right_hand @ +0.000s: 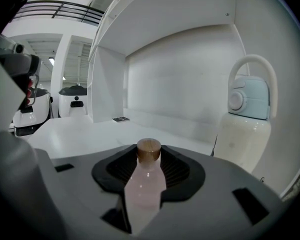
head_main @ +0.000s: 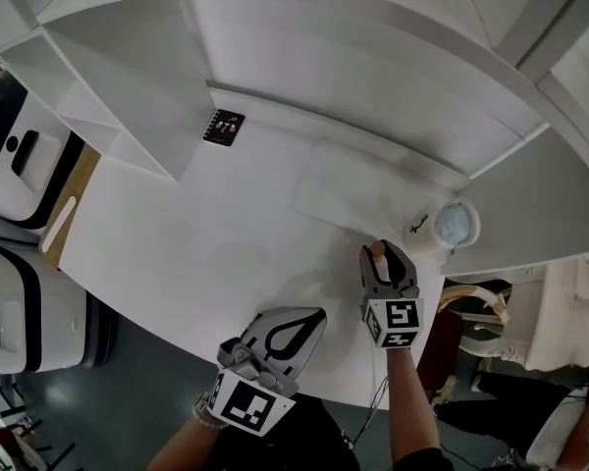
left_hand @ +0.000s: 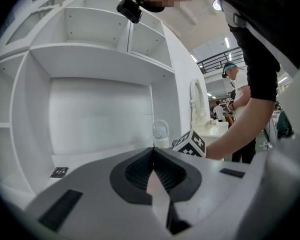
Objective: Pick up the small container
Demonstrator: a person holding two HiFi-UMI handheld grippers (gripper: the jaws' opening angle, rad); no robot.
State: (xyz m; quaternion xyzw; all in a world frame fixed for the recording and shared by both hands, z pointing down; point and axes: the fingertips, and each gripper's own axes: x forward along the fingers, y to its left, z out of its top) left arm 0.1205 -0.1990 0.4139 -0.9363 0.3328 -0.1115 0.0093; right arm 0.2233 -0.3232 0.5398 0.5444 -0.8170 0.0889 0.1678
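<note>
L gripper (left_hand: 153, 150) closed, R gripper (head_main: 385, 253) jaws wide round upright small container (right_hand: 145, 189), cap up

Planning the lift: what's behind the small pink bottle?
Behind the small pink bottle with brown cap: white shelf wall; rightwards, a cream jug with blue lid. The right gripper's fingers hide the bottle's base.

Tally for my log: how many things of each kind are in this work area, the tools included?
Small pink bottle: 1
White jug with pale blue lid: 1
Black marker card: 1
Tools: 2 (left tool, right tool)
Total: 5
</note>
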